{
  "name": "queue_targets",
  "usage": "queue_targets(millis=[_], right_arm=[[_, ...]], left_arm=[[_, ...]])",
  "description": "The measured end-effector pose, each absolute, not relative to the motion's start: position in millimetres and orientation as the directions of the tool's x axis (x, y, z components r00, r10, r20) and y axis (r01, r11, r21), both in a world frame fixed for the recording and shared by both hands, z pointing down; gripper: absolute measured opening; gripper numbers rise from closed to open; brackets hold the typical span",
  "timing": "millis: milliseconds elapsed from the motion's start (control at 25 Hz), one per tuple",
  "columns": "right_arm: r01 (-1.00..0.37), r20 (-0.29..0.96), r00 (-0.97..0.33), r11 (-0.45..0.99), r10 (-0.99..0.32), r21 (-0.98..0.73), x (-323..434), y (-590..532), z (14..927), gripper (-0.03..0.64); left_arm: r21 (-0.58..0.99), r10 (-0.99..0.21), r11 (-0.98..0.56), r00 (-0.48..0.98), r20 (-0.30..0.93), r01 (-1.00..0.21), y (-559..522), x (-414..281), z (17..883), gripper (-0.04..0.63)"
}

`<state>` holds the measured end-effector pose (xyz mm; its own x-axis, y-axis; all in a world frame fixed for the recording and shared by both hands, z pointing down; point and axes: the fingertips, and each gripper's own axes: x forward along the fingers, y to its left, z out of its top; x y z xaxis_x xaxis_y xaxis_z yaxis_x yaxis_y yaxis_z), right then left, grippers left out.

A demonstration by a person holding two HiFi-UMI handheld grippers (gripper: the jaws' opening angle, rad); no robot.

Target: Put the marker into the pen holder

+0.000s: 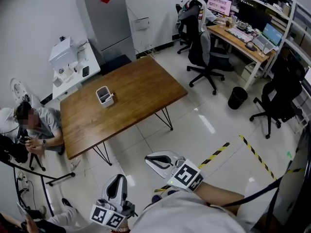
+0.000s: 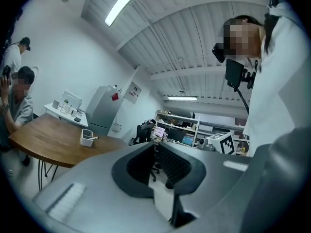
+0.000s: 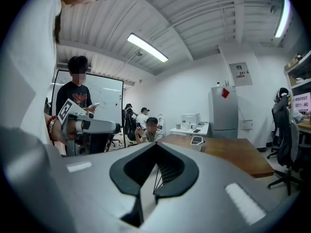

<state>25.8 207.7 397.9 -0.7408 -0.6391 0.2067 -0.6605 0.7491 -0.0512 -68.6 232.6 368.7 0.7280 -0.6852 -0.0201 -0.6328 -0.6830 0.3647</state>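
At the bottom of the head view, the left gripper and the right gripper are held over the floor, well apart from the table. Both pairs of jaws are closed, and nothing is held in either. Farther up, at the middle left, the white pen holder is set on the brown table. The marker is seen poking out over its rim.

White pen holder, marker leaning inside
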Motion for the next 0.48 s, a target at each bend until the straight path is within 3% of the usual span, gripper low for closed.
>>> queue_targets(millis=[480], right_arm=[[-0.717,0.224,-0.686,0.695,-0.692,-0.051,49.8,205.7,403.2,-0.008]], left_arm=[[0.352,-0.663,-0.707,0.748,-0.028,-0.613,233.8,-63.7,368.1,0.003]])
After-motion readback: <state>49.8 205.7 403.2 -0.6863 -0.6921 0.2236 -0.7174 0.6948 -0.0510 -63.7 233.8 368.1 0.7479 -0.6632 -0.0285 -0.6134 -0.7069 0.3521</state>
